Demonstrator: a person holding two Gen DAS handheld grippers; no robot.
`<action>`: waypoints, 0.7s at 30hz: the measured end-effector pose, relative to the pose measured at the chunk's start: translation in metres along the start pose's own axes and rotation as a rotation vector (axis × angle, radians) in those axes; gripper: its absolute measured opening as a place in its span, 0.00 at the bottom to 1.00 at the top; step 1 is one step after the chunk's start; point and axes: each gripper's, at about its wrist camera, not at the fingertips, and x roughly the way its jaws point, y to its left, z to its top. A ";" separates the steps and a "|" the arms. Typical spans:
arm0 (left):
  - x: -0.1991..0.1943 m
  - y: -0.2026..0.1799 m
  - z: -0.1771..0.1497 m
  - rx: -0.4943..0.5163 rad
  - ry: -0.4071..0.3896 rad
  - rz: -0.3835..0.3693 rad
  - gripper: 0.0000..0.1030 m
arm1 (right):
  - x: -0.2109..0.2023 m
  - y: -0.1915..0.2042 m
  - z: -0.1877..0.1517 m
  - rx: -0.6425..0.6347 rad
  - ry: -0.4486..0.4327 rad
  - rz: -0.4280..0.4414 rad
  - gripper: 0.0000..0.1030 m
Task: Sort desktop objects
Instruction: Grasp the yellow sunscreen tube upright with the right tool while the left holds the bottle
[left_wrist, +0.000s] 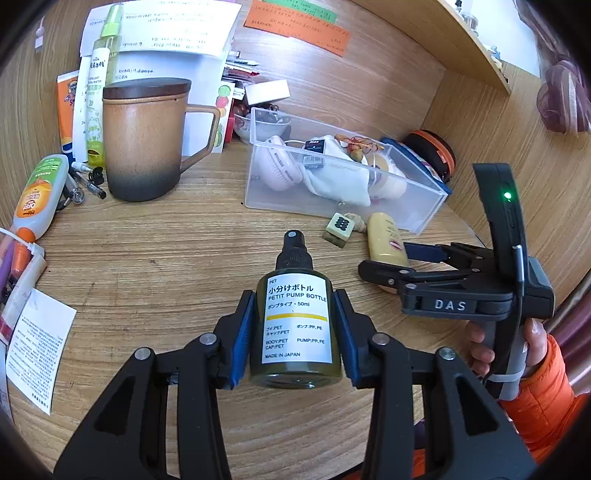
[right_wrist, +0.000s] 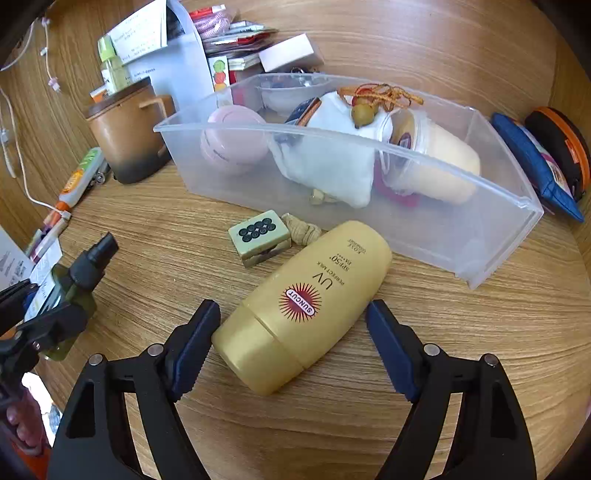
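Observation:
A small dark green pump bottle (left_wrist: 295, 332) with a white label and black spray head is clamped upright between the blue pads of my left gripper (left_wrist: 294, 299), above the wooden desk; the right wrist view shows the same bottle (right_wrist: 88, 266) at the far left. A yellow sunscreen bottle (right_wrist: 306, 295) lies on its side on the desk. My right gripper (right_wrist: 291, 308) is open around it: the left pad sits by the cap end and the right pad stands clear of the body. In the left wrist view the right gripper (left_wrist: 384, 258) reaches the sunscreen (left_wrist: 384, 236) from the right.
A clear plastic bin (right_wrist: 443, 221) behind the sunscreen holds a white cloth, a pink case and a cream jar. A mahjong tile (right_wrist: 258, 232) with a knotted cord lies beside the sunscreen. A lidded brown mug (left_wrist: 144, 144), tubes, pens and papers crowd the left side.

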 end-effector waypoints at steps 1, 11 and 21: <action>0.001 0.000 0.000 0.000 0.002 -0.003 0.40 | 0.000 -0.001 0.000 -0.008 -0.001 -0.006 0.75; 0.002 -0.007 0.002 0.015 0.003 -0.009 0.40 | -0.024 -0.020 -0.017 -0.020 0.021 0.030 0.46; 0.009 -0.021 0.002 0.039 0.020 -0.021 0.40 | -0.038 -0.033 -0.021 -0.020 0.002 -0.051 0.45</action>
